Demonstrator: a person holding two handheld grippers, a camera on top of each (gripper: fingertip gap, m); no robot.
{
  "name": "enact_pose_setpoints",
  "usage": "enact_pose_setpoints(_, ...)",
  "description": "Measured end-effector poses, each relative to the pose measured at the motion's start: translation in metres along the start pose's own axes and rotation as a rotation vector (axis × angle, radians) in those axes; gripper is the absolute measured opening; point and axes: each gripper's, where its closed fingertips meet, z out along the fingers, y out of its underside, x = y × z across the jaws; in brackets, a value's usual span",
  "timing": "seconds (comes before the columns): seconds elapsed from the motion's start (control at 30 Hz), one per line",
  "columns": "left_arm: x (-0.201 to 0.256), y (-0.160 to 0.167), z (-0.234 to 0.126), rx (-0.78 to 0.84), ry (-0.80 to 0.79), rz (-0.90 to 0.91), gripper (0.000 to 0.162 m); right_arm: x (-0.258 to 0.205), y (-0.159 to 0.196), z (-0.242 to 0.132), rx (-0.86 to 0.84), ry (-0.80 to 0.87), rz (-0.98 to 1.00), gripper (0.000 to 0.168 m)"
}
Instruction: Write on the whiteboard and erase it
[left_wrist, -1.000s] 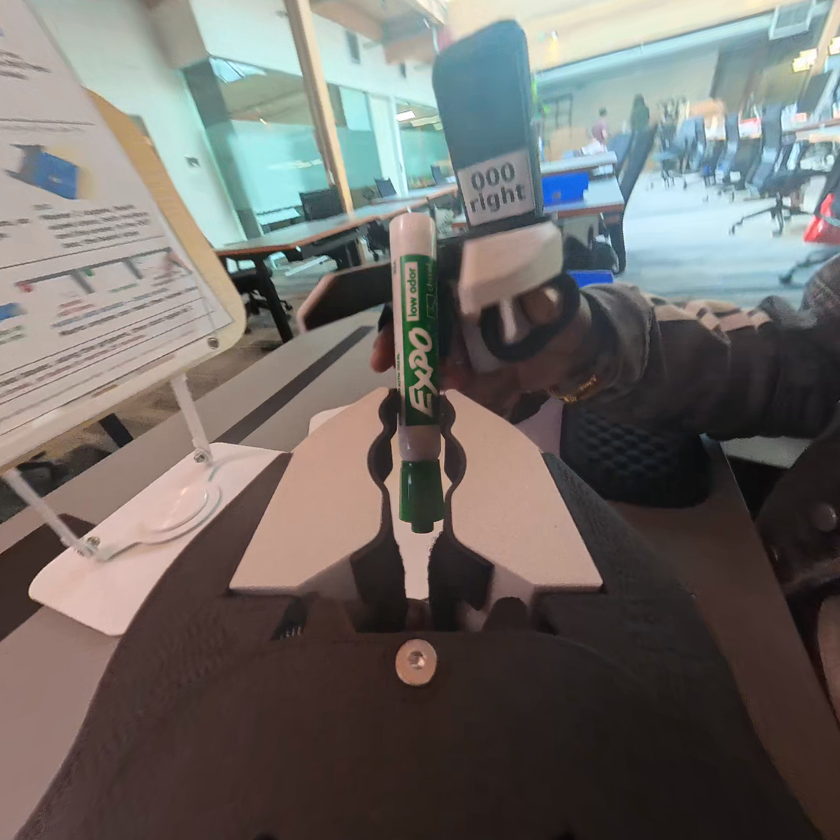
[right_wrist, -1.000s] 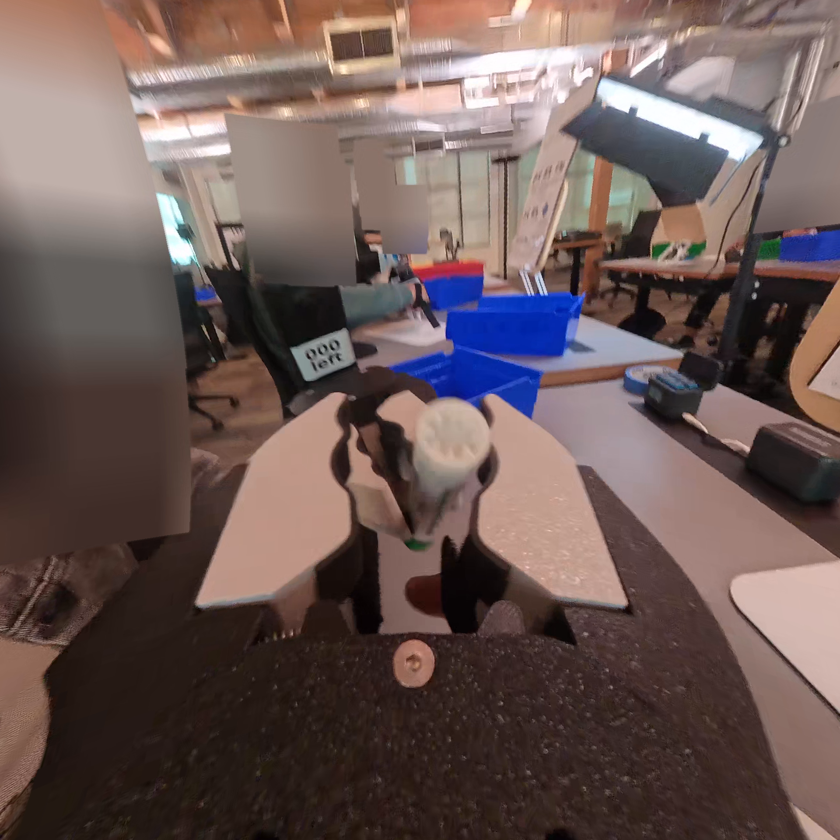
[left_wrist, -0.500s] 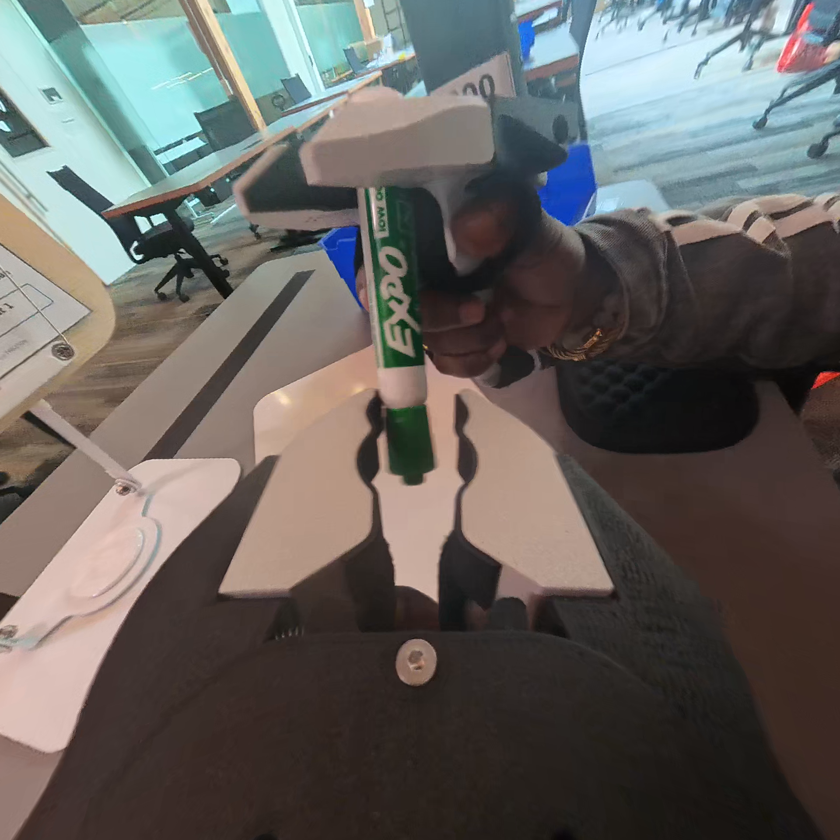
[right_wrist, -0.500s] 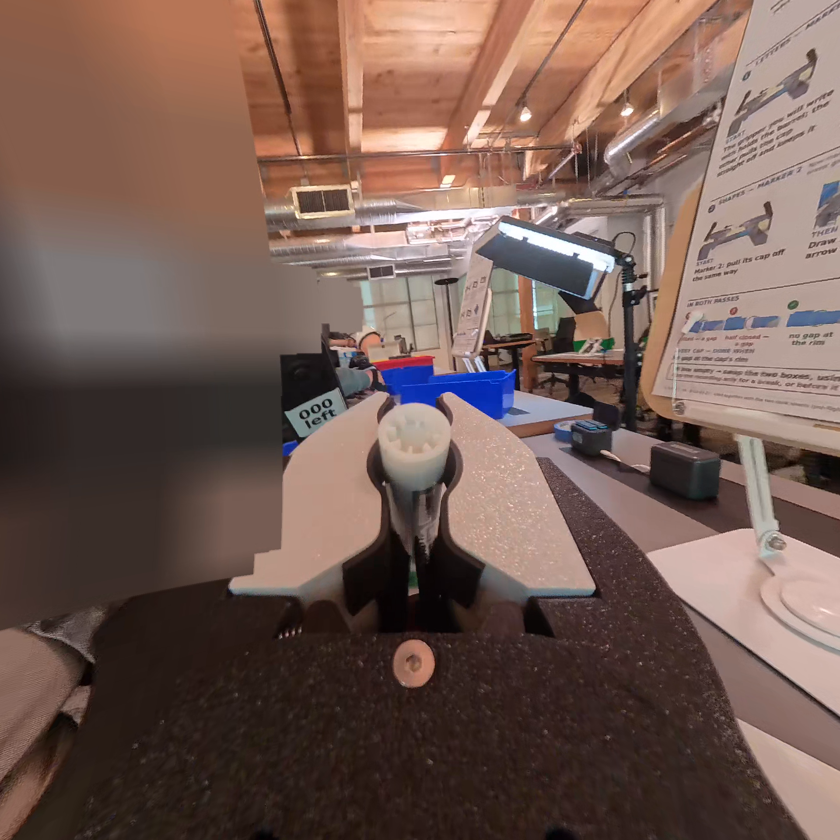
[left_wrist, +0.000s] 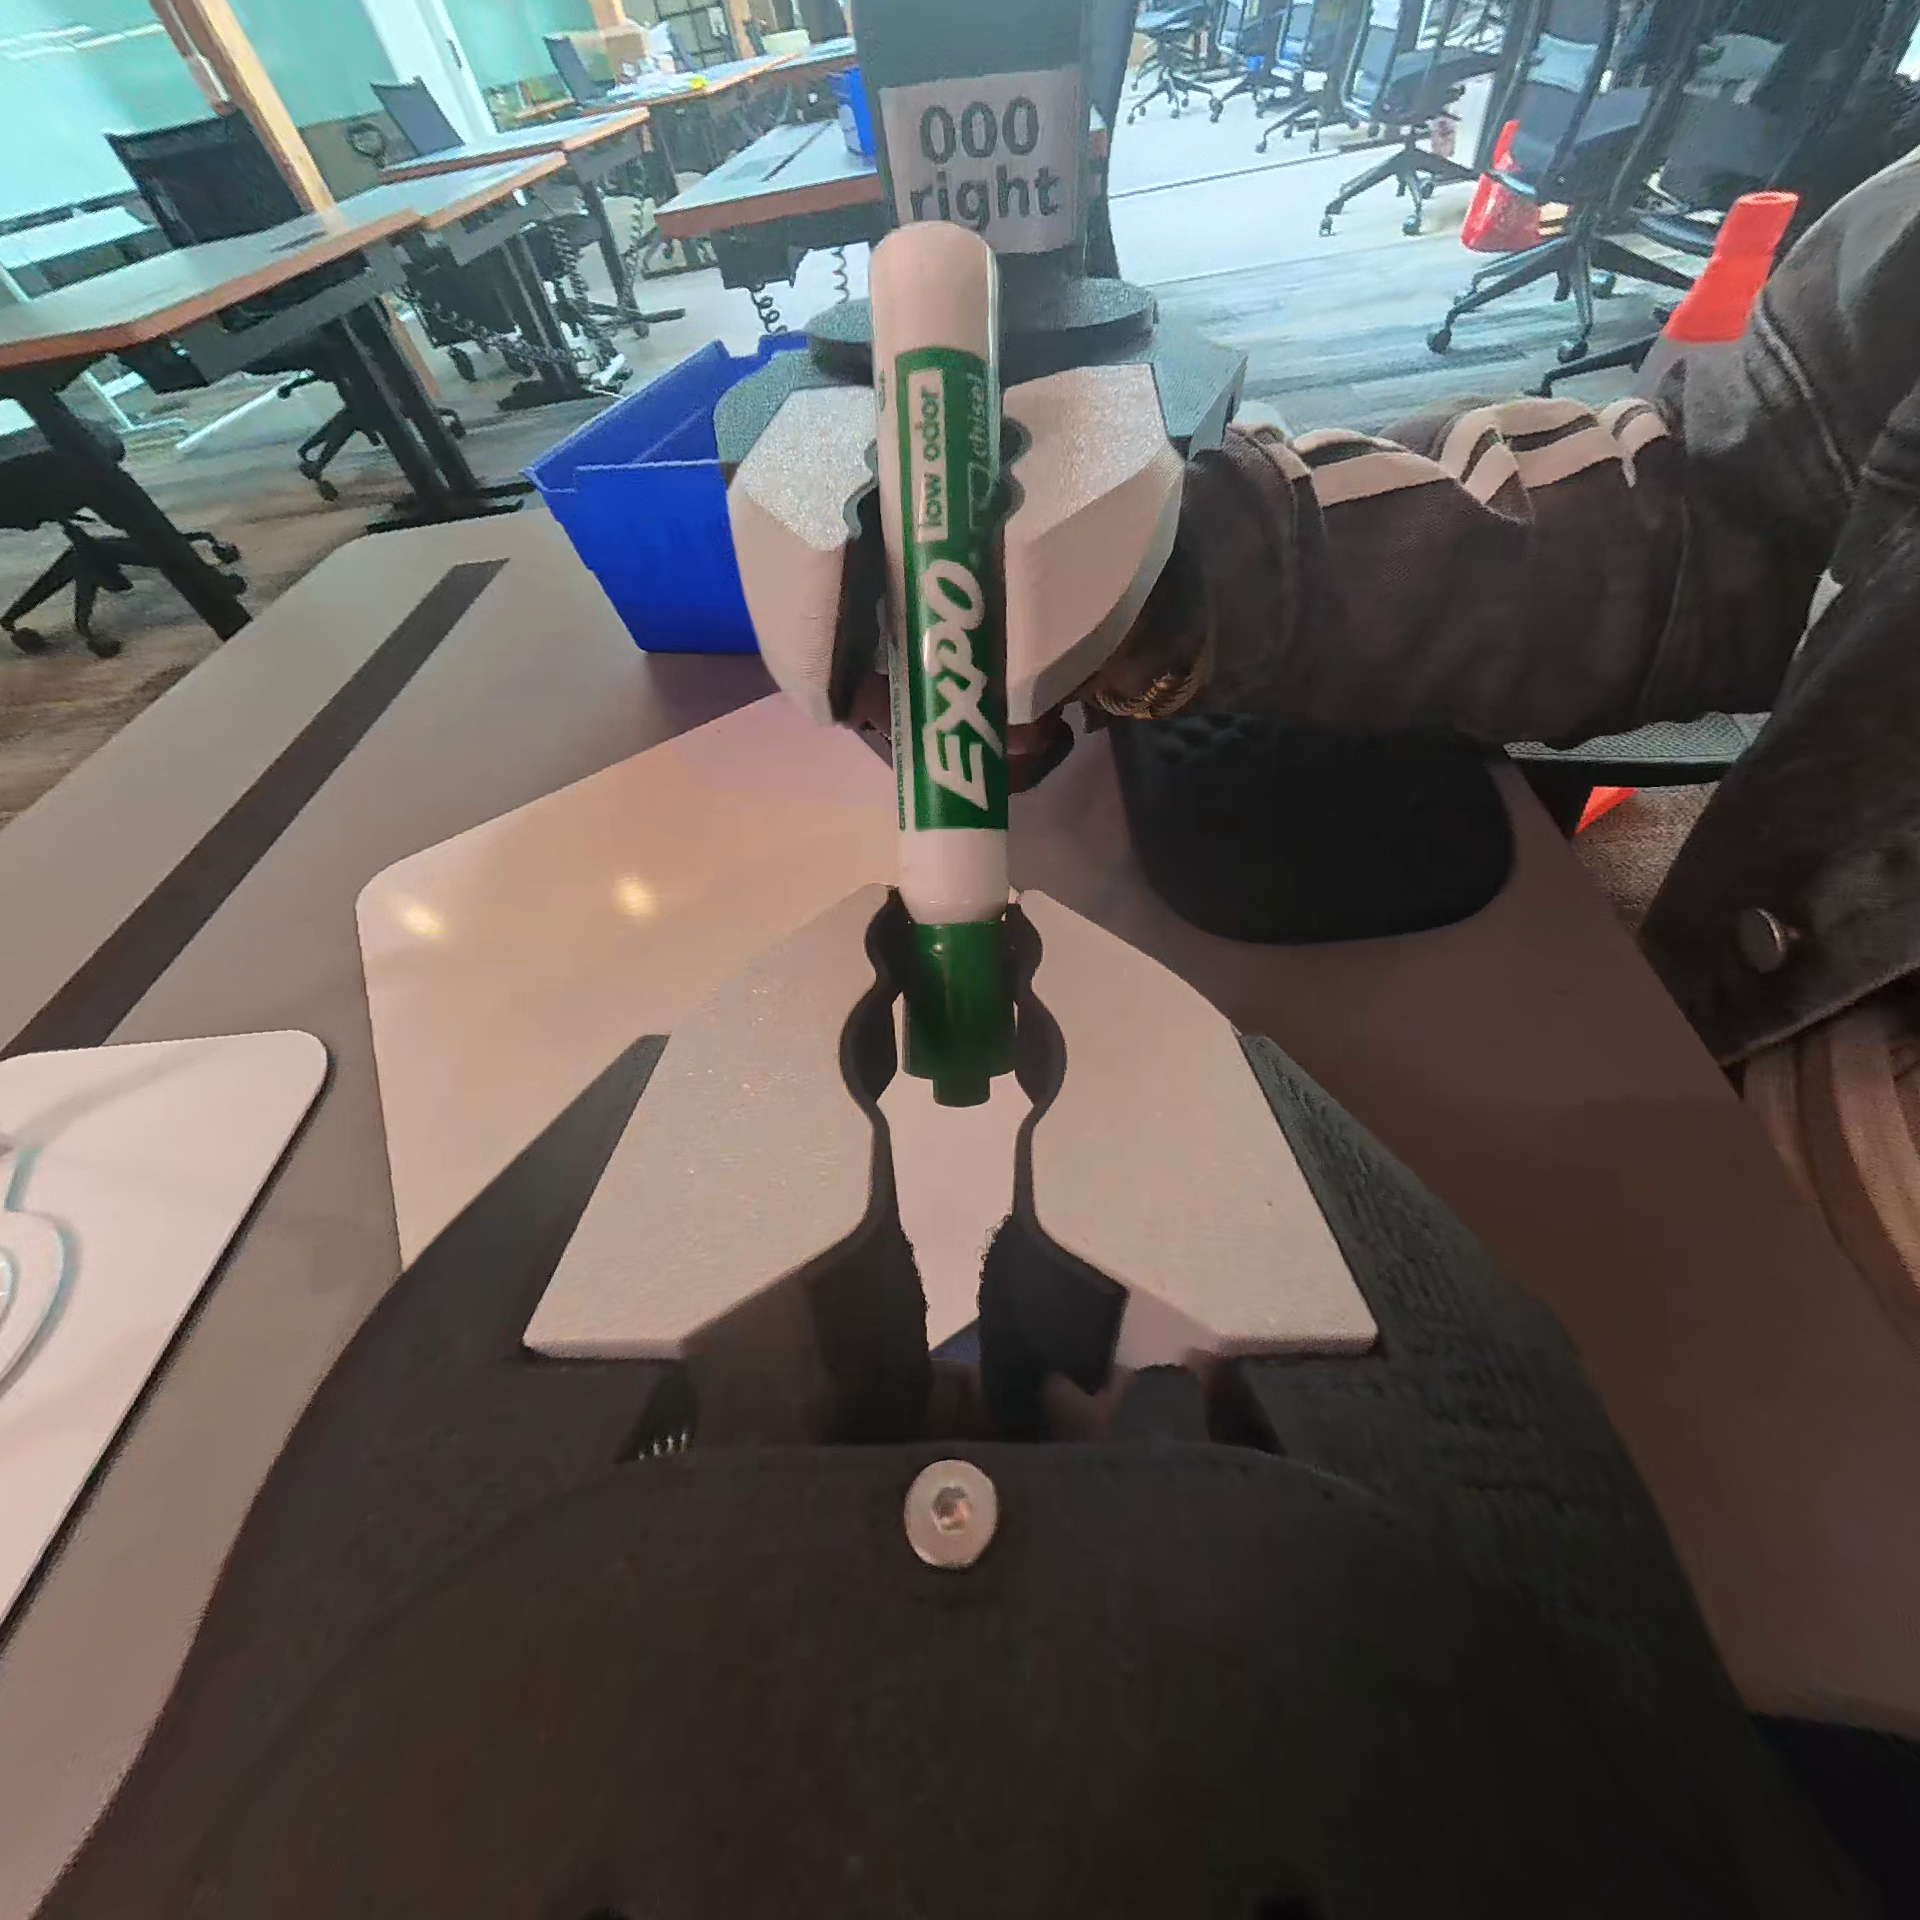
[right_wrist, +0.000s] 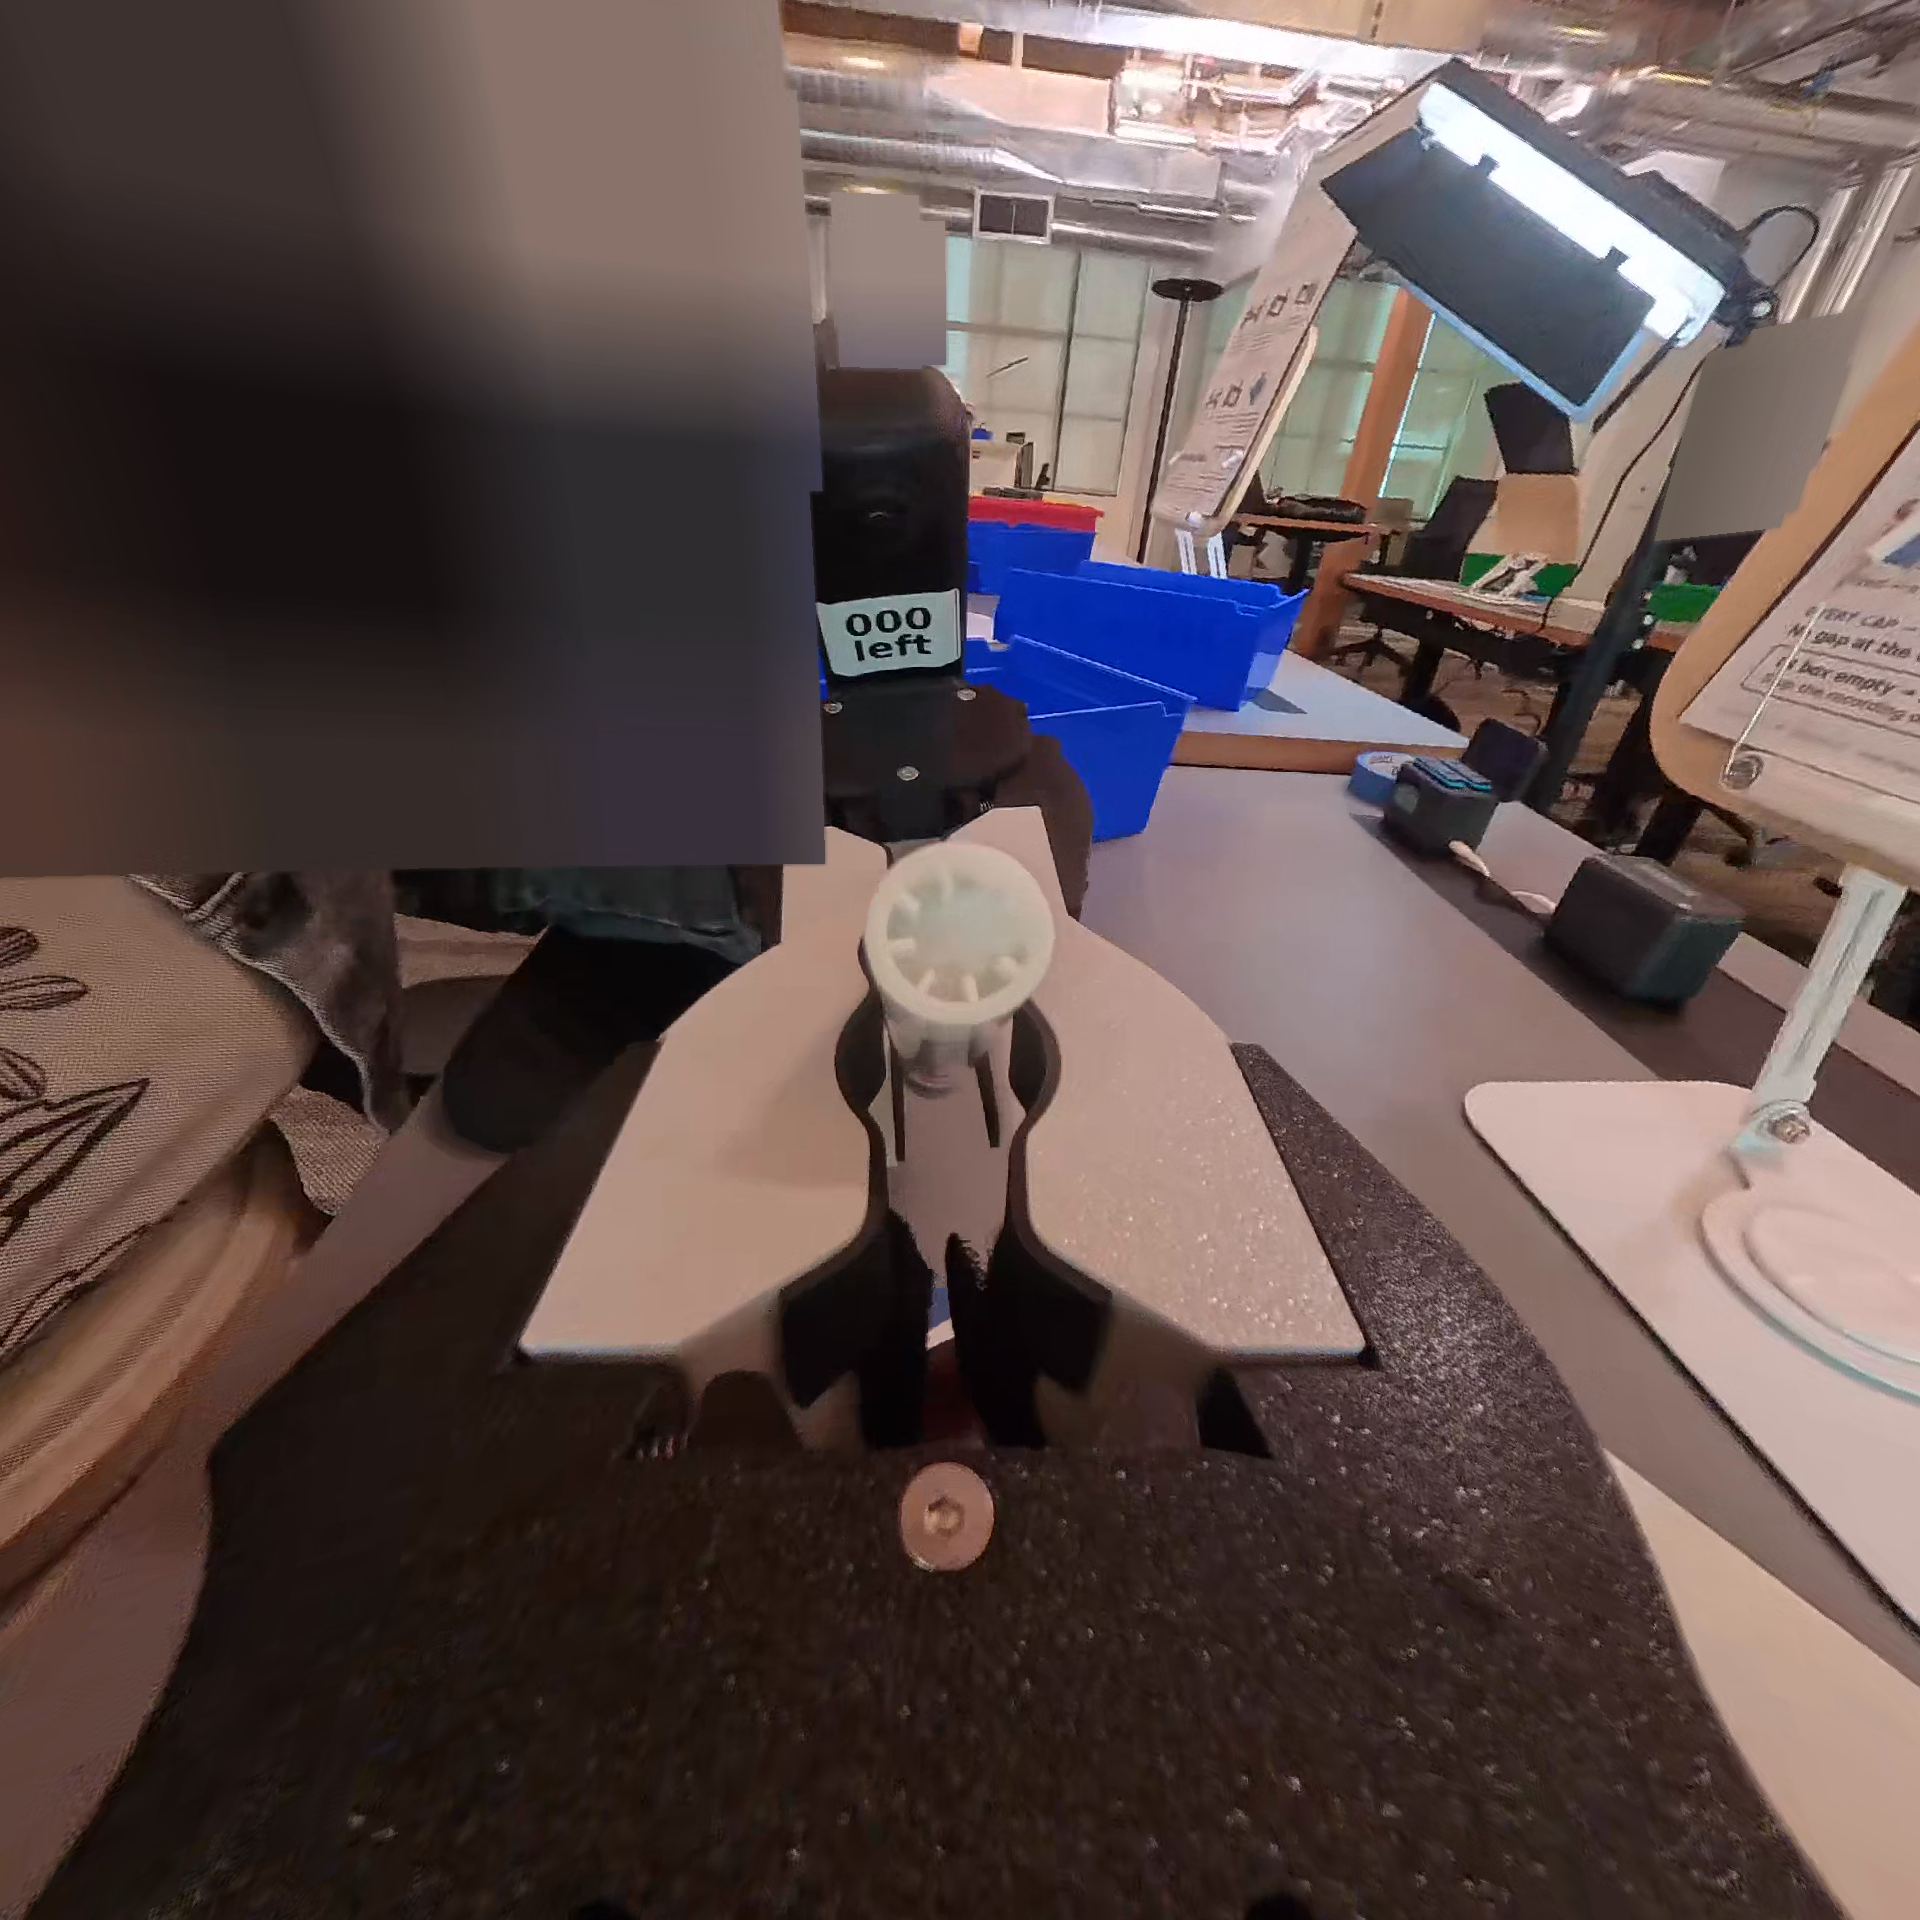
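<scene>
A green dry-erase marker (left_wrist: 945, 623) stands almost upright over the white whiteboard (left_wrist: 582, 956), which lies flat on the table. My right gripper (left_wrist: 940, 520) is shut on the marker's white barrel at mid-length. In the right wrist view the marker's white rear end (right_wrist: 956, 940) points at the camera between that gripper's (right_wrist: 956, 997) fingers. My left gripper (left_wrist: 956, 935) is closed around the green cap (left_wrist: 956, 1008) at the marker's lower end, just above the board. The left gripper's black body (right_wrist: 894, 727) shows behind the marker.
A blue bin (left_wrist: 644, 551) and a black quilted pad (left_wrist: 1309, 831) sit beyond the whiteboard. A sign stand with a white base (right_wrist: 1621, 1195) is at my left. Two dark boxes (right_wrist: 1642, 935) and more blue bins (right_wrist: 1143, 644) sit farther along the table. A person's sleeve (left_wrist: 1455, 582) reaches in. My right fingertips sit around 5 cm from my left ones.
My left gripper let go of the marker's barrel while the right took hold of it. The marker rose, and the left fingers have now narrowed around the green cap.
</scene>
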Motion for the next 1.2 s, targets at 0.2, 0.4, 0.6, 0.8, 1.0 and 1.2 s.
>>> enact_pose_setpoints(0.2,0.003,0.006,0.003,-0.013,0.011,-0.001,0.019,-0.003,0.004,0.0,0.015,-0.003,0.0,0.018)
enact_pose_setpoints(0.4,0.0,0.007,0.004,-0.048,-0.053,0.074,0.019,-0.005,0.004,-0.003,-0.026,0.077,-0.057,0.018)
enact_pose_setpoints(0.6,0.022,-0.017,0.004,0.041,0.011,0.111,0.019,-0.03,-0.015,-0.011,-0.047,0.098,-0.14,0.018)
enact_pose_setpoints(0.8,0.029,-0.023,0.001,0.042,0.039,0.124,0.018,-0.04,-0.033,-0.019,0.003,0.119,-0.168,0.018)
enact_pose_setpoints(1.0,-0.023,-0.007,-0.027,0.058,-0.238,0.05,0.018,-0.022,-0.114,-0.112,0.244,0.36,-0.211,0.018)
enact_pose_setpoints(1.2,-0.045,0.025,-0.034,-0.056,-0.348,-0.057,0.018,-0.006,-0.097,-0.093,0.272,0.363,-0.141,0.018)
